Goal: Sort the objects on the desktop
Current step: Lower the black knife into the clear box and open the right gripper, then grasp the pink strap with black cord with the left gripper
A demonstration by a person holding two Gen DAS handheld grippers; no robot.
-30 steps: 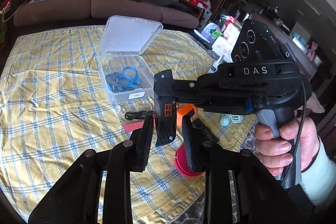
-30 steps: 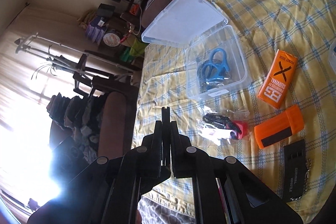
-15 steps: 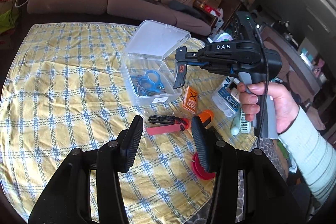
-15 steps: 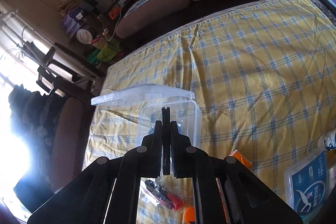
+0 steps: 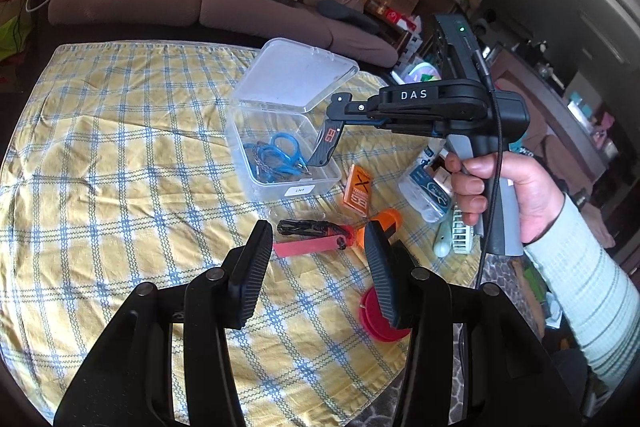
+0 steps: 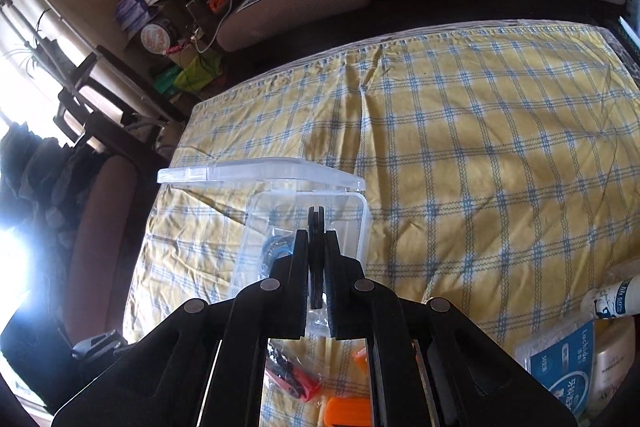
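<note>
Folding knife held over the open storage box

The right gripper (image 5: 335,115), clamped on the top end of a folded pocket knife (image 5: 326,142), dangles it above the clear plastic box (image 5: 280,163) directly beneath its tips; the left gripper (image 5: 318,267), jaws parted and empty, waits behind. The knife looks rigid, light and textured, best pinched across its flat handle. In the right wrist view it shows only edge-on between the fingers, which also block most of the box's contents.
</note>
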